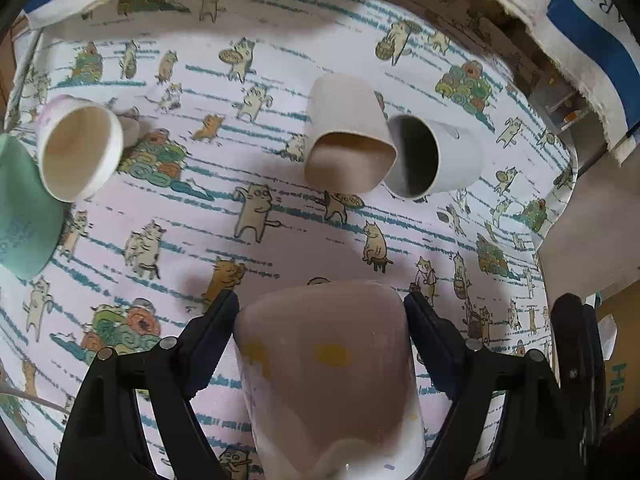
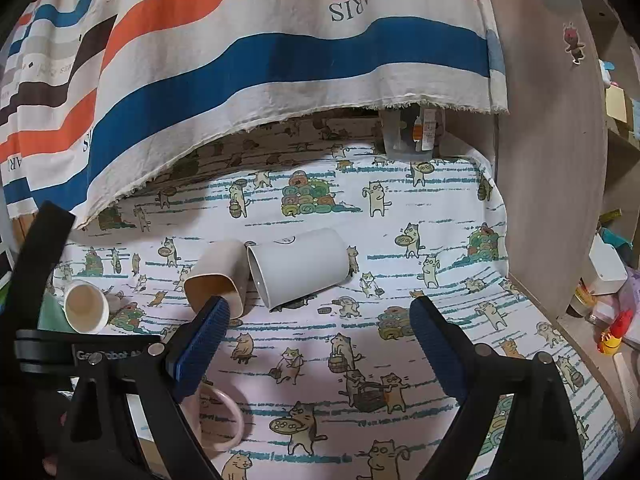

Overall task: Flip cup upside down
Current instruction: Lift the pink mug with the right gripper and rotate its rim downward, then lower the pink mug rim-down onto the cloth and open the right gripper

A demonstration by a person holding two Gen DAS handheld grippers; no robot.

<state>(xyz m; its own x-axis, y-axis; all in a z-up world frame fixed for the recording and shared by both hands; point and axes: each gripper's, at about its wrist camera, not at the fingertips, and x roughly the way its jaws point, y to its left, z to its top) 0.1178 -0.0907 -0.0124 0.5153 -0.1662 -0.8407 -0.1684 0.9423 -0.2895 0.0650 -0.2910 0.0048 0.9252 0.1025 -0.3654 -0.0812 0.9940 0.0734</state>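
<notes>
The left tongs (image 1: 322, 312) grip a pale pinkish ceramic cup with yellow spots (image 1: 328, 376) between both pads, above the cat-print cloth surface (image 1: 280, 248). The right tongs (image 2: 320, 320) gape empty; ahead of them lie a beige squarish cup (image 2: 218, 276) touching a white cylindrical mug (image 2: 300, 272)

I see a cat-print tablecloth (image 2: 400, 208) covering the surface — above its far edge hangs a striped cloth (image 2: 280, 52) reading "PARIS". A pale wood-grain panel (image 2: 548, 160) stands at right, with cluttered shelves (image 2: 616, 288) beyond.
</notes>
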